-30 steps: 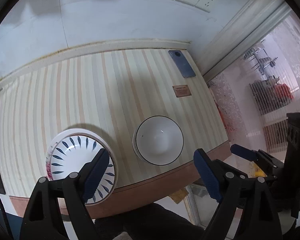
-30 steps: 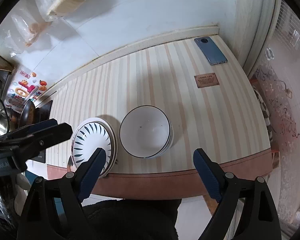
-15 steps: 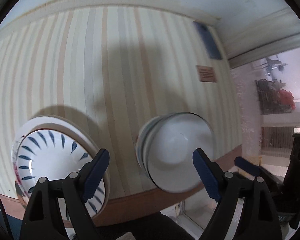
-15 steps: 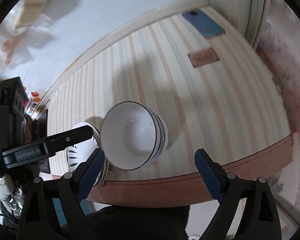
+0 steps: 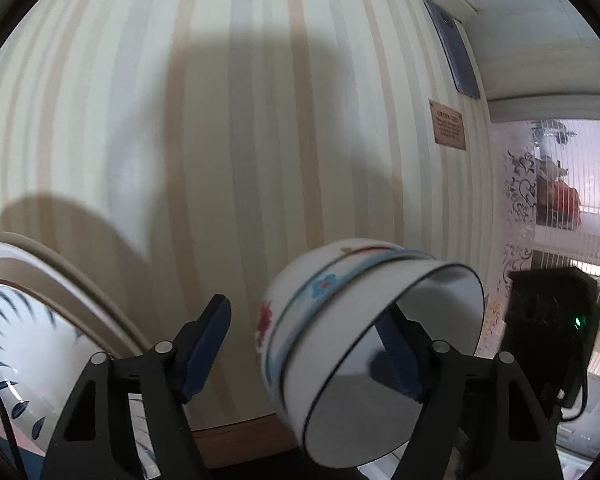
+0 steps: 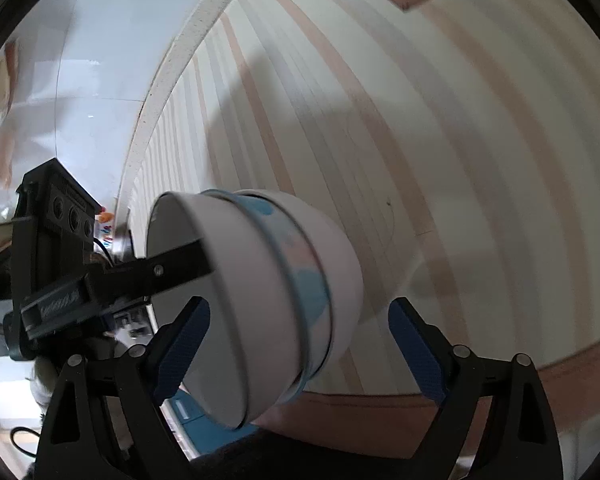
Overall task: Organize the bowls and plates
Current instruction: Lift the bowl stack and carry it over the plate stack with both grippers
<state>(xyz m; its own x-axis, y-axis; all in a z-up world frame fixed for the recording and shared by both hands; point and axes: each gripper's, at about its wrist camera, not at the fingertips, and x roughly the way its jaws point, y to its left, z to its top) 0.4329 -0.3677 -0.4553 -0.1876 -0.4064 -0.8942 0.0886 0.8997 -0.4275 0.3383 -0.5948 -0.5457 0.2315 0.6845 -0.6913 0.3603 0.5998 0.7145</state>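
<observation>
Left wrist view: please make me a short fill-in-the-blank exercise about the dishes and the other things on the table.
1. The plate has a ___ leaf pattern.
2. The flowers on the stacked bowls are blue and ___.
3. The tablecloth has a pattern of ___.
4. The phone lies ___ from the bowls than the brown label.

Missing words: blue; red; stripes; farther

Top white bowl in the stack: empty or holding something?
Empty: the top white bowl shows a bare white inside, apart from one hand-held gripper finger reaching in.

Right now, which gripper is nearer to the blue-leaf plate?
Left. The left gripper, jaws just closing across the top bowl wall, has a finger beside the plate. The right gripper, also closing, straddles the bowl stack; the plate is outside its view.
</observation>
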